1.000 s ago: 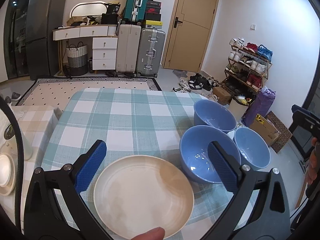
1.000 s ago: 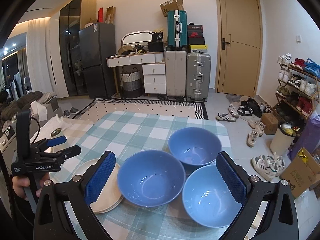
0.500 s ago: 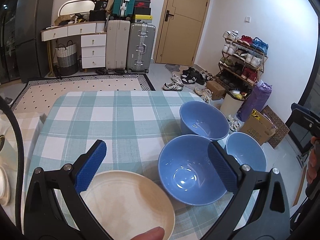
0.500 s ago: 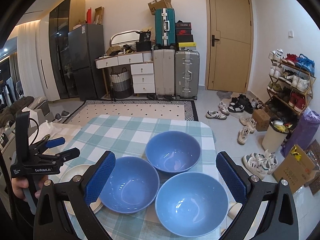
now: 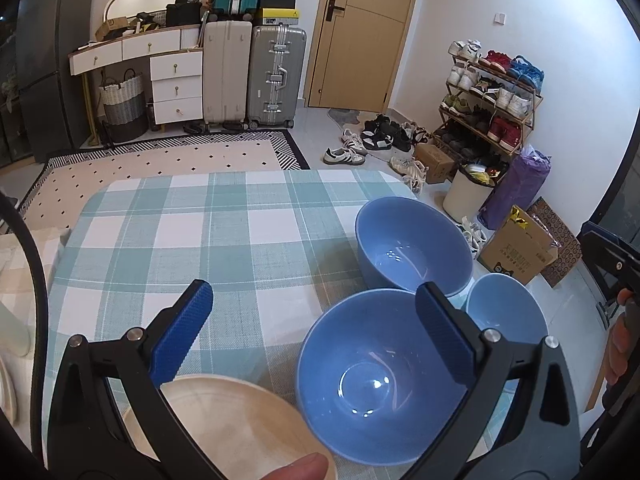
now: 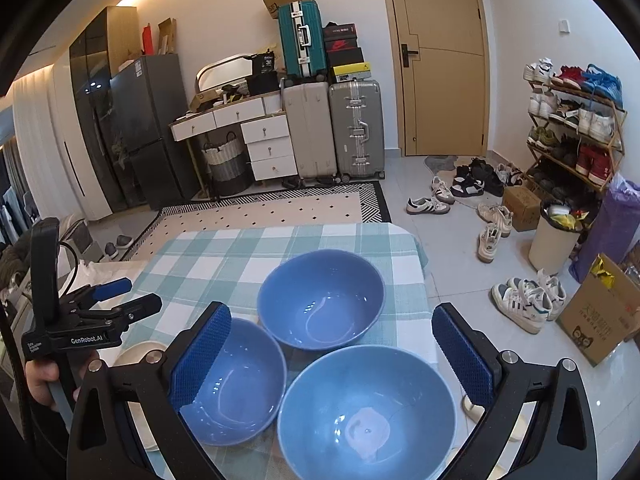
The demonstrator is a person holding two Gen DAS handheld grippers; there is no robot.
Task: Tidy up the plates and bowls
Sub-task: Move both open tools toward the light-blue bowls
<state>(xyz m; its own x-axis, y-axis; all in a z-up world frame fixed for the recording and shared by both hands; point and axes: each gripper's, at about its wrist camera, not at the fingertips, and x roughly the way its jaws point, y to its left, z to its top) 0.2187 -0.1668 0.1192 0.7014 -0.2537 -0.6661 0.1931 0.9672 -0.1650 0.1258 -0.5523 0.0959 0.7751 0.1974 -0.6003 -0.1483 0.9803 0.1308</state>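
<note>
Here 3 blue bowls (image 6: 320, 300) sit upright, mouths up

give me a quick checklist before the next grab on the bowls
1. Right gripper open: ok, holding nothing.
2. Left gripper open: ok, also holding nothing.
3. Three bowls upright on the table: ok, near bowl, left bowl, far bowl.
4. Bowls look free of food: ok.
5. Plate clear of the left bowl: cannot tell, their rims look very close.
6. Near bowl safely inside the table edge: cannot tell, the edge is hidden.
</note>
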